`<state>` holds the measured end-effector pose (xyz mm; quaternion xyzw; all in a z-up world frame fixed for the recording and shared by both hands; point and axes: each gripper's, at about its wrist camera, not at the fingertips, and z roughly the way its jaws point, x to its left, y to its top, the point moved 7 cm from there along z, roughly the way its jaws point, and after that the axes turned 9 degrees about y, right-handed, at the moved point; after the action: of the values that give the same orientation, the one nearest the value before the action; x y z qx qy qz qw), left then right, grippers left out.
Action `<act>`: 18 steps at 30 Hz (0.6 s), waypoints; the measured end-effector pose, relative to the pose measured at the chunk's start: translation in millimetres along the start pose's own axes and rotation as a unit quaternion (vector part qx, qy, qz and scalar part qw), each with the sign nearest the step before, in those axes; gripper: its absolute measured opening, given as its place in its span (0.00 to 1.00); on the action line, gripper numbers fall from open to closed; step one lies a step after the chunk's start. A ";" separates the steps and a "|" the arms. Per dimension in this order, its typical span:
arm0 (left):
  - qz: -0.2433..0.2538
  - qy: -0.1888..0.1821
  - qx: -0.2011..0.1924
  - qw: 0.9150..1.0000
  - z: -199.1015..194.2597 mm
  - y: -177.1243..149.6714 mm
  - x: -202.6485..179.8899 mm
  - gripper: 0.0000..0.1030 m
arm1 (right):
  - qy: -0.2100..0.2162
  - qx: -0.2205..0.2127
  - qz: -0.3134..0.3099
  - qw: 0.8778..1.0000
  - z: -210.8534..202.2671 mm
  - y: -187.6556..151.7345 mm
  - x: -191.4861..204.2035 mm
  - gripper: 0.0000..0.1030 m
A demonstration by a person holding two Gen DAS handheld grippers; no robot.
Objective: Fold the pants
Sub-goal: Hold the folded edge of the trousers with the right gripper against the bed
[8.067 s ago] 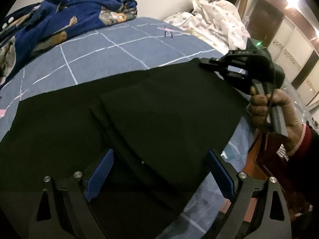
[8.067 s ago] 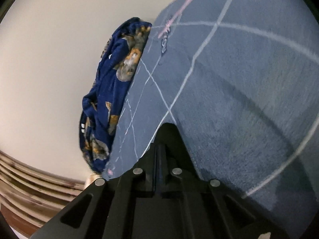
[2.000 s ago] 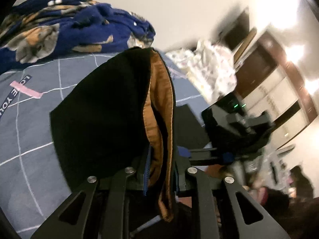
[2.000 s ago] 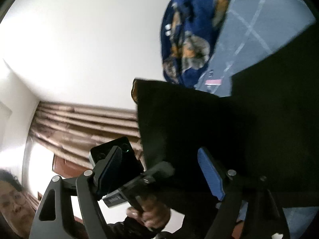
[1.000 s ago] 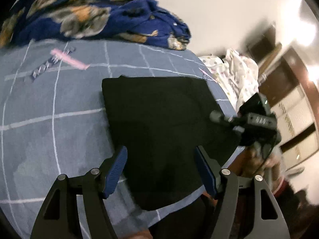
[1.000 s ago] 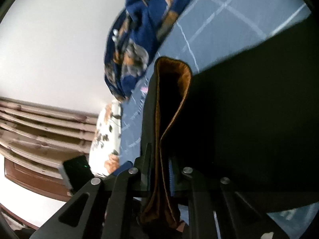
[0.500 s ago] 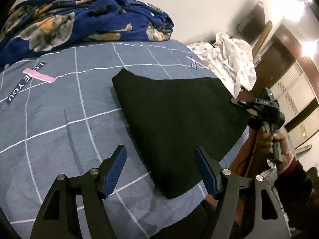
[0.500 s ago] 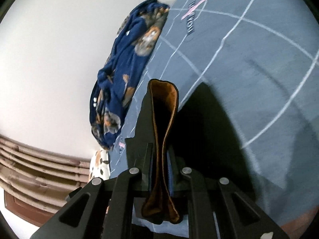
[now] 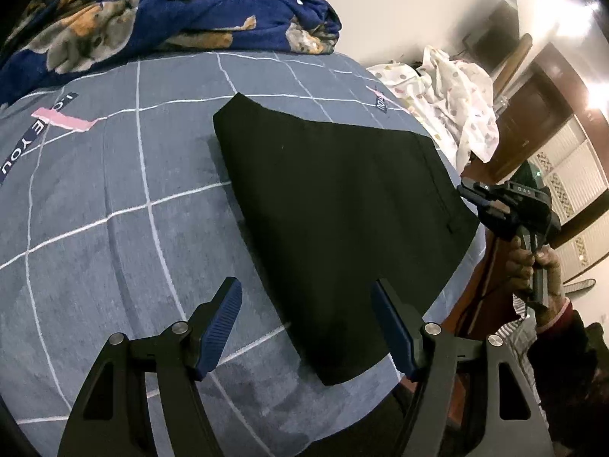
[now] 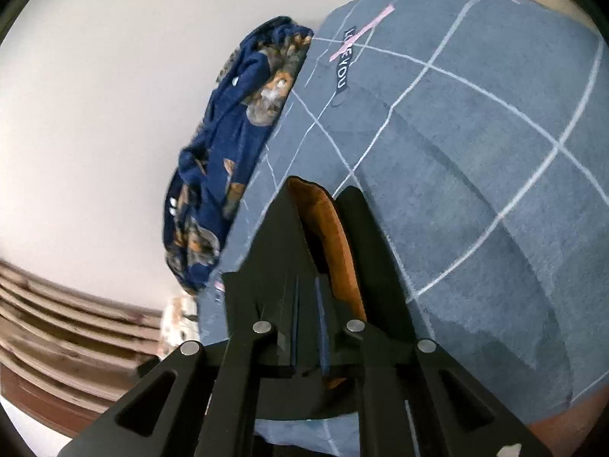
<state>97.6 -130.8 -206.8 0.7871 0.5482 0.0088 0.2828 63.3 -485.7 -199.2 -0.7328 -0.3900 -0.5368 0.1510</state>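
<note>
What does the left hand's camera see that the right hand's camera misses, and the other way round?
Only the left wrist view shows the black pants as a whole folded stack on the bed, the open left gripper above them, the white dotted bedding, and the right gripper at the stack's far corner.

Only the right wrist view shows, up close, that gripper shut on the pants, exposing their orange lining, plus brown wooden slats.

Both show the grey checked bedsheet and the blue cat-print blanket.

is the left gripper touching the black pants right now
Apart. The left wrist view shows the left gripper open, its blue pads raised above the bedspread, with the folded black pants lying flat beyond them.
</note>
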 end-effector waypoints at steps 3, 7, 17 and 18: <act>0.000 0.000 0.000 1.000 -1.8 -2.0 0.4 0.69 | -0.013 -0.005 -0.017 1.000 1.4 4.8 2.4 0.32; -0.006 -0.003 0.005 1.000 -0.8 -4.2 2.4 0.69 | -0.031 -0.005 -0.040 0.999 5.9 13.9 5.3 0.34; -0.004 -0.004 0.021 1.000 6.4 -5.0 -1.7 0.69 | -0.103 0.061 -0.108 0.987 42.8 8.7 -2.5 0.37; -0.005 -0.005 0.022 1.000 7.2 -4.8 -2.4 0.69 | -0.109 0.068 -0.111 0.986 45.7 7.2 -4.3 0.37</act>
<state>94.8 -134.8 -214.3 0.7903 0.5508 -0.0089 0.2684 98.7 -462.9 -218.9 -0.7274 -0.5183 -0.4394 0.0965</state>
